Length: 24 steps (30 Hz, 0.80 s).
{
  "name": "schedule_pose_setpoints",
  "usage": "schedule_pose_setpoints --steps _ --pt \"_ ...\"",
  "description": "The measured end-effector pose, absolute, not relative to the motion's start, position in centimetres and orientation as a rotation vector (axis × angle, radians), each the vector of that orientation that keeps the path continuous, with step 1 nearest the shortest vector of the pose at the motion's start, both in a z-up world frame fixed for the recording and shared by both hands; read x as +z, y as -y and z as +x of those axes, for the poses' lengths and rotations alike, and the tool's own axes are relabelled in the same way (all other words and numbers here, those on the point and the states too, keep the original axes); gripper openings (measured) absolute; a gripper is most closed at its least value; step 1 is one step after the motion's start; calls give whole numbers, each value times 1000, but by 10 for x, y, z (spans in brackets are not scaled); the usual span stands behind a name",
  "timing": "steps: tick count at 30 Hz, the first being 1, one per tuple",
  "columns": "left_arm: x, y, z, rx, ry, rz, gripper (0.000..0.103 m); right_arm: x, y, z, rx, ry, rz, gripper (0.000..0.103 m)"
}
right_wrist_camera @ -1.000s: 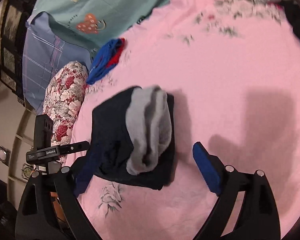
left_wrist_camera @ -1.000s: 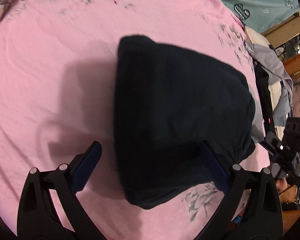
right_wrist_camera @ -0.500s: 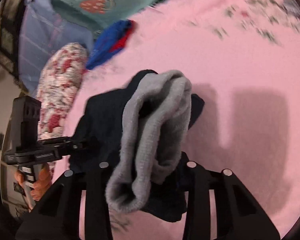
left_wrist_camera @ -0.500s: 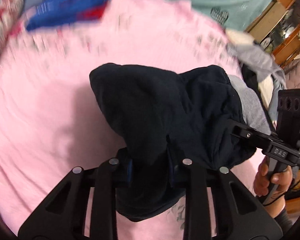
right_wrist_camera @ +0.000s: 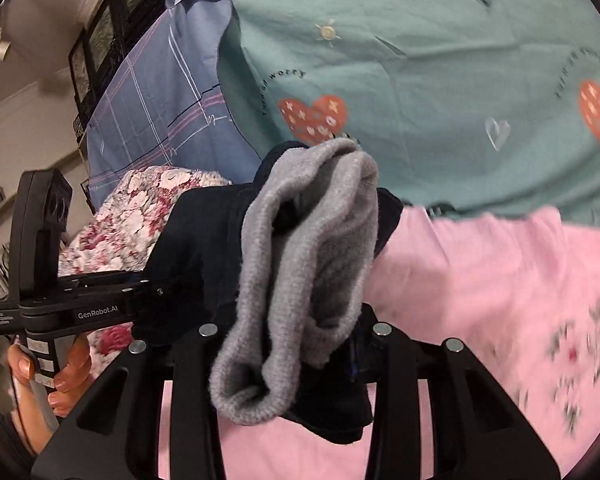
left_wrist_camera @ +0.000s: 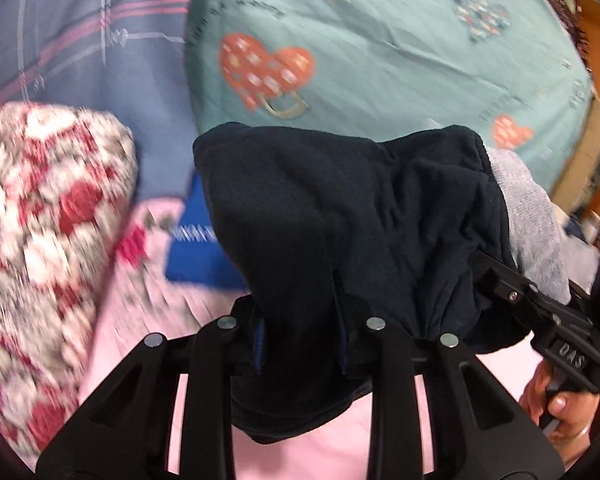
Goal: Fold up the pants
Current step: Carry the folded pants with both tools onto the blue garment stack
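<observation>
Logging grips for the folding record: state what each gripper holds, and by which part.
Both hold the folded dark pants: the left gripper pinches the bundle's near edge, the right gripper its other end, across the grey lining.

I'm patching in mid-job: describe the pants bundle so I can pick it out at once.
Start at the pink floral bedsheet, in front of the teal heart-print quilt. Lifted above the sheet, clamped between both tongs, is the folded dark navy fleece pants bundle. Its grey fuzzy lining spilling from one end separates it from the flat blue garment lying on the bed.
</observation>
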State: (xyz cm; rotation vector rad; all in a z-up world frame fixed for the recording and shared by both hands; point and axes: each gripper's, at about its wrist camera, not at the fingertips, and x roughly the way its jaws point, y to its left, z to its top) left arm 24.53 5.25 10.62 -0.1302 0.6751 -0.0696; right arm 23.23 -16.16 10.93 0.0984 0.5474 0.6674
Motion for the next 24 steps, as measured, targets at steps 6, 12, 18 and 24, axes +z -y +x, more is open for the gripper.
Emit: schedule_pose_setpoints --steps 6,12,18,24 --pt "95 -77 317 82 -634 -82 29 100 111 313 674 -489 31 37" --pt "25 -98 388 314 -731 -46 64 41 84 392 579 -580 40 47" --pt "2 -113 396 410 -761 -53 95 -5 103 430 429 -705 148 86" --pt "35 -111 330 311 -765 -157 95 40 127 385 410 -644 162 88"
